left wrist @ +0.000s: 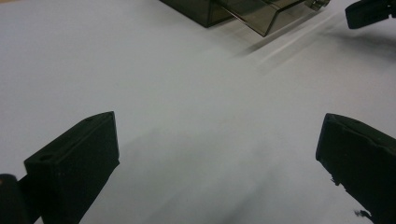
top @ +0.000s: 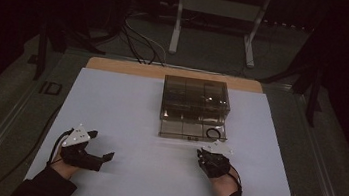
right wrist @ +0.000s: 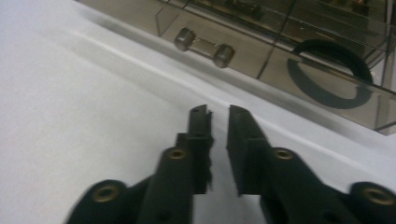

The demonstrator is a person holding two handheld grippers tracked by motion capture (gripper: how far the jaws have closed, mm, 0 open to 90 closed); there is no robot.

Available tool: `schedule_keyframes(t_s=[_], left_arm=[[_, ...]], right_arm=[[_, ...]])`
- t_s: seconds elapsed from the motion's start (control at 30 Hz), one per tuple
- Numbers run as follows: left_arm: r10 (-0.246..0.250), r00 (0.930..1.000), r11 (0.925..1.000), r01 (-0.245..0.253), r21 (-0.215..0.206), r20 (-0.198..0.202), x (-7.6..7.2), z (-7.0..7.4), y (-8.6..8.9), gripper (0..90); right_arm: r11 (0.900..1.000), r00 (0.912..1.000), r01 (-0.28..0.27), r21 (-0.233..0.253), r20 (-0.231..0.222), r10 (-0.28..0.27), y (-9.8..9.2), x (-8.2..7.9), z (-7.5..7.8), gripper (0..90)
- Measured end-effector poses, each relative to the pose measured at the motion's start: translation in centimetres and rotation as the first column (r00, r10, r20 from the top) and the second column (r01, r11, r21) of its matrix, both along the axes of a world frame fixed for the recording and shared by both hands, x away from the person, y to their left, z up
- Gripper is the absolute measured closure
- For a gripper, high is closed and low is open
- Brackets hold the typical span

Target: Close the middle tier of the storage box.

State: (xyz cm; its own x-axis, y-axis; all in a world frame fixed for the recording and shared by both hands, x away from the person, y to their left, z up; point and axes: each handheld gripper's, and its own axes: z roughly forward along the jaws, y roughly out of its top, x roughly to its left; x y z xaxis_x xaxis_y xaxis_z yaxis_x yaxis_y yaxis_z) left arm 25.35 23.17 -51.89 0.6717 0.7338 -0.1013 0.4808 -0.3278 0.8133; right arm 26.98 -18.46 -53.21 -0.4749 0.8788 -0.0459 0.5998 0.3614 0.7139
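The drawer handle [right wrist: 204, 47] lies just beyond the right gripper's [right wrist: 218, 111] nearly closed, empty fingers.

No legible text or labels.

One drawer box [top: 196, 100], two claws [top: 90, 144] [top: 212, 153]

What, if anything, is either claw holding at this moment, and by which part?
Nothing is held. The left claw stands wide open over bare table. The right claw is nearly closed, with an empty gap, just short of the drawer handle.
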Motion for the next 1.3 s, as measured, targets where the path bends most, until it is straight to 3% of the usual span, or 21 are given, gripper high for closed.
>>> schedule_keyframes(t_s=[0.1,0.5,0.87,1.3], left_arm=[[0.0,1.0,1.0,0.0,0.001,-0.001,0.0,0.0,0.0,0.9],[0.0,1.0,1.0,0.0,0.001,0.001,0.0,0.0,-0.1,0.9],[-0.002,1.0,1.0,0.002,0.005,-0.001,0.0,0.0,-0.1,0.9],[-0.004,1.0,0.9999,0.004,0.01,-0.001,0.0,-0.1,-0.2,0.9]], right_arm=[[1.0,1.0,0.002,-0.013,0.005,-0.002,-0.1,0.1,0.1,90.0],[1.0,0.9992,-0.004,-0.016,0.041,0.004,0.0,0.5,0.8,90.0],[1.0,0.9985,-0.027,-0.012,0.047,0.028,0.7,1.2,0.5,90.0],[1.0,0.9989,-0.01,-0.014,0.045,0.01,0.6,2.0,0.4,90.0]])
